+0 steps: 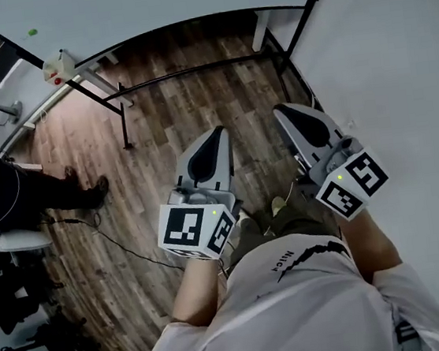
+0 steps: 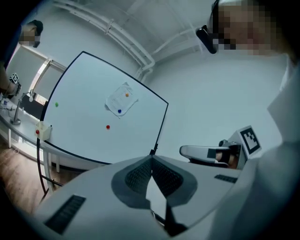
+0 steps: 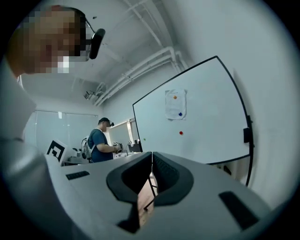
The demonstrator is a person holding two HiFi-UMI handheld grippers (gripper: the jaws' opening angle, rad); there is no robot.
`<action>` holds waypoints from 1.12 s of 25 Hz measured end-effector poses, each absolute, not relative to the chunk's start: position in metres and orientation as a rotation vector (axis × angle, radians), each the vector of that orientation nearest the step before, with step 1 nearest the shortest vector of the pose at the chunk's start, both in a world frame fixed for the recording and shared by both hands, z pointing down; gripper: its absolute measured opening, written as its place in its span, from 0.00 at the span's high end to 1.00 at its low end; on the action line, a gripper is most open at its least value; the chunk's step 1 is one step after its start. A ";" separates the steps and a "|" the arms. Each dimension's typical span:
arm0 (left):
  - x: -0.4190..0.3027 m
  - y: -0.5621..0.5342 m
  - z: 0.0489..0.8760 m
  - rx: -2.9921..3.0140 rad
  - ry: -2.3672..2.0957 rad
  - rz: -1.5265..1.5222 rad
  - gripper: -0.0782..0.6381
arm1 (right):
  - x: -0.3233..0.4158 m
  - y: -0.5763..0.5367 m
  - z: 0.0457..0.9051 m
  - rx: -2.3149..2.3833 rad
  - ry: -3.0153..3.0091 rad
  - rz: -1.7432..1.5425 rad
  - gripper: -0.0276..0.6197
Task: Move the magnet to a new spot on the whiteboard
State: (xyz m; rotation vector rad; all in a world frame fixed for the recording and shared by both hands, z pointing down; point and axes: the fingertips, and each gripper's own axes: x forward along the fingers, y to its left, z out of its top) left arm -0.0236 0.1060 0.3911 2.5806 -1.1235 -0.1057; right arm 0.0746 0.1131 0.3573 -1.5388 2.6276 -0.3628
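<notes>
The whiteboard (image 2: 84, 136) stands ahead on a black-framed stand. It carries a red magnet (image 2: 108, 126), a green magnet (image 2: 56, 104) and a paper sheet (image 2: 121, 102) pinned by an orange and a blue magnet. In the right gripper view the same whiteboard (image 3: 211, 117) shows the red magnet (image 3: 181, 133) below the sheet (image 3: 175, 104). My left gripper (image 1: 218, 131) and right gripper (image 1: 281, 111) are held side by side in front of my torso, well back from the board. Both are shut with nothing between the jaws.
A small white box (image 1: 56, 69) with a red spot sits on the board's lower edge at the left. The stand's black legs (image 1: 123, 115) reach onto the wooden floor. Another person (image 3: 99, 140) stands at a table far left; dark gear (image 1: 34, 344) lies on the floor.
</notes>
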 end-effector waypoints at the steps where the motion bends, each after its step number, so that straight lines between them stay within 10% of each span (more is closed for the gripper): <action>1: -0.026 0.111 0.389 2.585 -1.136 -0.110 0.88 | 0.081 0.117 0.354 -1.541 2.603 -0.363 0.93; 28: 0.140 0.234 0.347 2.487 -1.384 -0.114 0.88 | 0.172 0.214 0.339 -1.130 2.827 -0.315 0.93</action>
